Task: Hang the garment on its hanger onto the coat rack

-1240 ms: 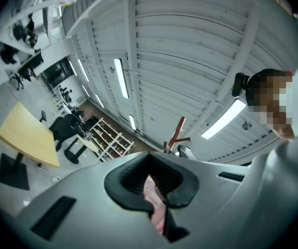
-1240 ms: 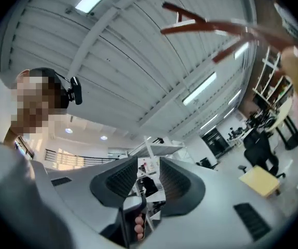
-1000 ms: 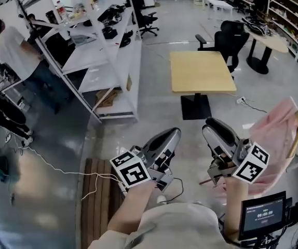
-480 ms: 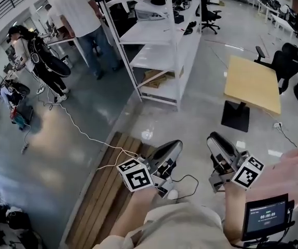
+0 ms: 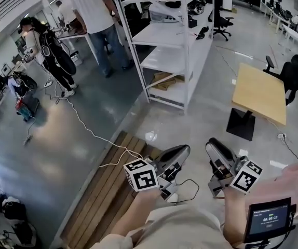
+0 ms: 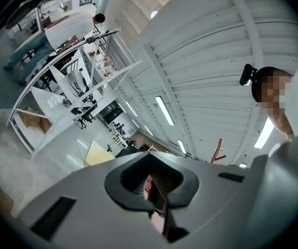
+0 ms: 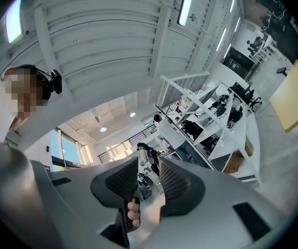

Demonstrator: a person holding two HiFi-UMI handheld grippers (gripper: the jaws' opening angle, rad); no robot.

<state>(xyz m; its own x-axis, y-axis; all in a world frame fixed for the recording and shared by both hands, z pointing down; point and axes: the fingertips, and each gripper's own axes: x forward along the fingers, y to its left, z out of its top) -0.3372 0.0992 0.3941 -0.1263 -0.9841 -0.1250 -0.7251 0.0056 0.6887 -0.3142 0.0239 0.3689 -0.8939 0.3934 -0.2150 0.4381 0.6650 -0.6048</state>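
While the head view has swung left since a second ago, the pink garment [image 5: 294, 179] now only peeks in at its right edge, hanger unseen. The left gripper [image 5: 181, 149] has its jaws together and the right gripper [image 5: 212, 144] is narrowly parted. Both hold nothing, so hanging looks paused.

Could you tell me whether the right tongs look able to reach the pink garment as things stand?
Probably yes: the pink garment is close beside the right tongs, on their right, with nothing between. The tongs are open and empty, but point forward, so they would need turning.
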